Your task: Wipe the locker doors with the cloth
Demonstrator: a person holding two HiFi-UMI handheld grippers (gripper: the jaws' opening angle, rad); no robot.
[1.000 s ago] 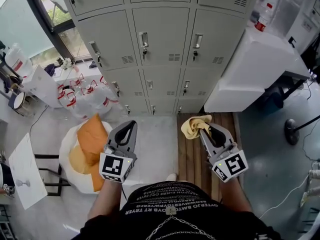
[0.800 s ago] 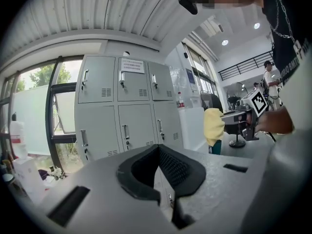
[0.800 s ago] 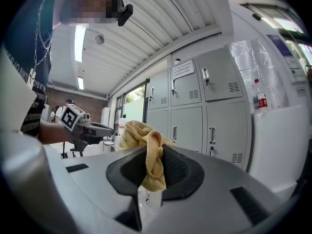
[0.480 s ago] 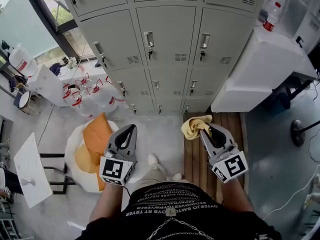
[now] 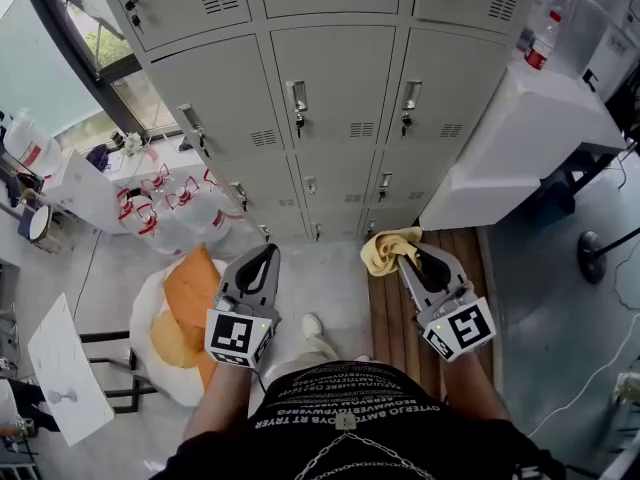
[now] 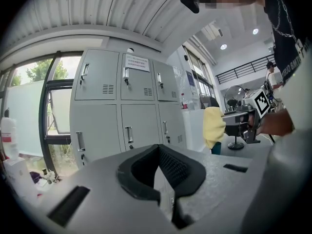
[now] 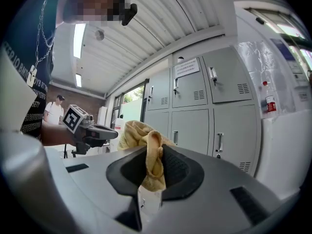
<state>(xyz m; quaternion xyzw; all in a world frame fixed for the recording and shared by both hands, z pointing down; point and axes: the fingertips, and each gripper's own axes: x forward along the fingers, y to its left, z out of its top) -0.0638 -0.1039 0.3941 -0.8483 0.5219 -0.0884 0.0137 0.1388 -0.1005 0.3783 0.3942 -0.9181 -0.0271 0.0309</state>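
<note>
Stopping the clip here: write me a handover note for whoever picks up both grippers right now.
Right gripper: jaws shut on the crumpled yellow cloth, held low, apart from the lockers.
Left gripper: jaws together, nothing between them.
Grey metal locker doors: straight ahead, those in view closed.
Done: cloth is in the jaws.
Left: all the wiping; the cloth is not on any door yet.

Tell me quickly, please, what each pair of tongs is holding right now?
Left tongs: closed, with nothing between them.
Right tongs: closed on the yellow cloth.
</note>
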